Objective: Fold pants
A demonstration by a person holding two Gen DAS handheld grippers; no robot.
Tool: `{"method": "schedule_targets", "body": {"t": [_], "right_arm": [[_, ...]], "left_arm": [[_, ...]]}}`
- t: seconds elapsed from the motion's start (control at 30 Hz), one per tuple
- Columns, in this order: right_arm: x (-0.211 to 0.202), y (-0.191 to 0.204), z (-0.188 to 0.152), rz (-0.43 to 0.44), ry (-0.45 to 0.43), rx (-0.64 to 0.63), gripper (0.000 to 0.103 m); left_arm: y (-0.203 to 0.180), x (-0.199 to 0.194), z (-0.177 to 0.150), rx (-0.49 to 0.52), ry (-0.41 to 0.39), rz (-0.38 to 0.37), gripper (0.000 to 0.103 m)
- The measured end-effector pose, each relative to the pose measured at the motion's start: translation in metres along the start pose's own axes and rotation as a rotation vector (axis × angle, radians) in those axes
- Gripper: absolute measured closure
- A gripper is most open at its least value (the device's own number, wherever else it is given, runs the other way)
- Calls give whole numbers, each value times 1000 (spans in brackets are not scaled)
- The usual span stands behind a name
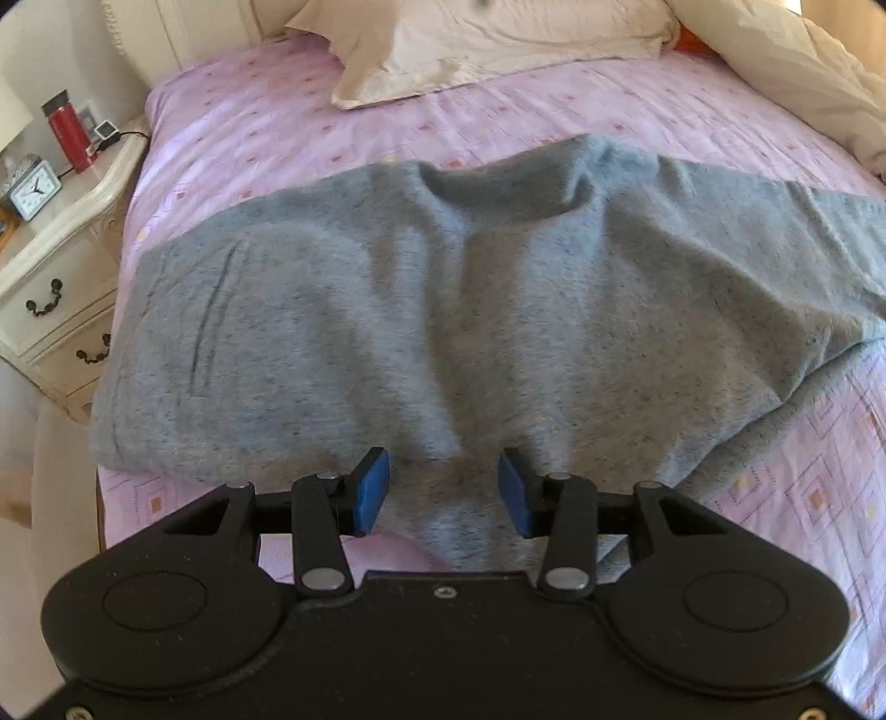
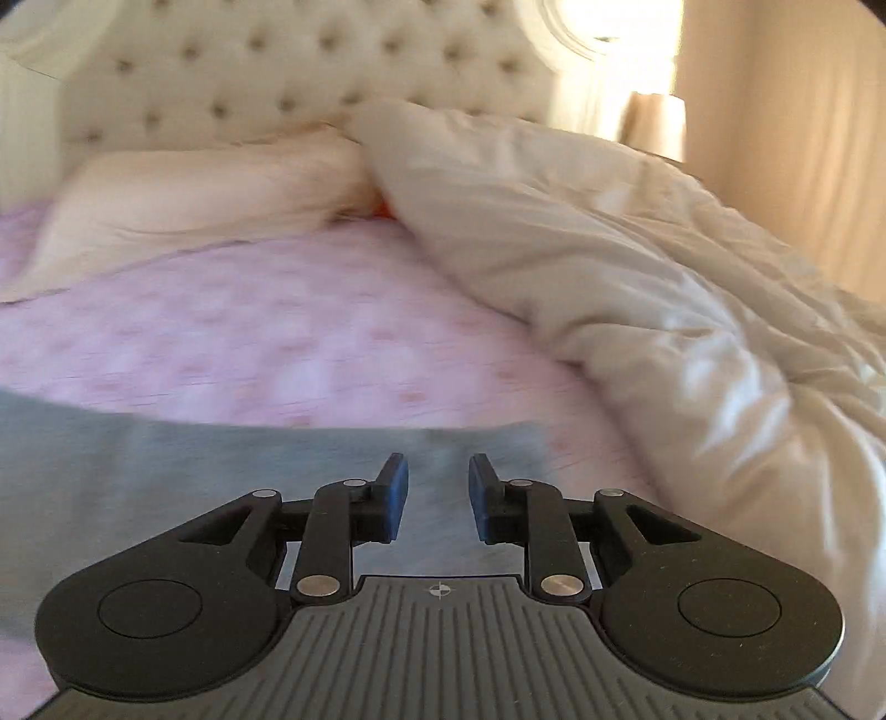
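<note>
The bed point(image 1: 232, 105), under a pink patterned sheet, fills most of both views. A cream duvet point(image 2: 637, 266) is bunched along its right side, with a pillow point(image 1: 476, 50) near a tufted headboard point(image 2: 310, 66). The grey pants point(image 1: 443, 299) lie spread crosswise over the sheet, rumpled, with a raised fold near their far edge; in the right wrist view (which is blurred) their grey cloth shows as a band beneath the fingers. A white nightstand point(image 1: 61, 260) stands just beside the bed's left edge, carrying a red bottle point(image 1: 69, 133) and a small clock point(image 1: 36, 191). The left tool point(image 1: 443, 493) hovers at the near edge of the pants, its blue pads point(image 1: 372, 490) apart with cloth showing between them. The right tool point(image 2: 438, 495) also has its fingers apart, gripping nothing.
</note>
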State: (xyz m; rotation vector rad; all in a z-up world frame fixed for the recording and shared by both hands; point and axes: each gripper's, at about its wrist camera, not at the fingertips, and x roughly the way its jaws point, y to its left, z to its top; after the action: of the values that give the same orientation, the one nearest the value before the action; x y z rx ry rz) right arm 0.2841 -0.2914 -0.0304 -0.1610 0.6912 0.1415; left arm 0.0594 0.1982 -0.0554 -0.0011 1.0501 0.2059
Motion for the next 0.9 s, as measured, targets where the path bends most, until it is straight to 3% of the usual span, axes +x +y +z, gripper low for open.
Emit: {"method": "schedule_targets", "body": {"t": [0.23, 0.43, 0.5, 0.53, 0.7, 0.8, 0.9], "right_arm": [[54, -37, 2, -16, 37, 115, 64], [78, -60, -6, 76, 112, 256, 64], [75, -59, -6, 90, 115, 252, 93], [72, -57, -4, 91, 95, 240, 100], [64, -49, 21, 2, 3, 149, 100], [86, -46, 22, -89, 69, 112, 102], [97, -51, 15, -71, 131, 109, 94]], "left_arm": [[-11, 11, -8, 34, 30, 32, 52], [0, 16, -1, -20, 73, -11, 52], [-3, 16, -1, -9, 70, 0, 52], [-5, 16, -2, -2, 67, 6, 52], [-7, 16, -2, 2, 66, 13, 52], [-6, 16, 0, -4, 75, 13, 52], [-7, 16, 0, -2, 75, 19, 52]]}}
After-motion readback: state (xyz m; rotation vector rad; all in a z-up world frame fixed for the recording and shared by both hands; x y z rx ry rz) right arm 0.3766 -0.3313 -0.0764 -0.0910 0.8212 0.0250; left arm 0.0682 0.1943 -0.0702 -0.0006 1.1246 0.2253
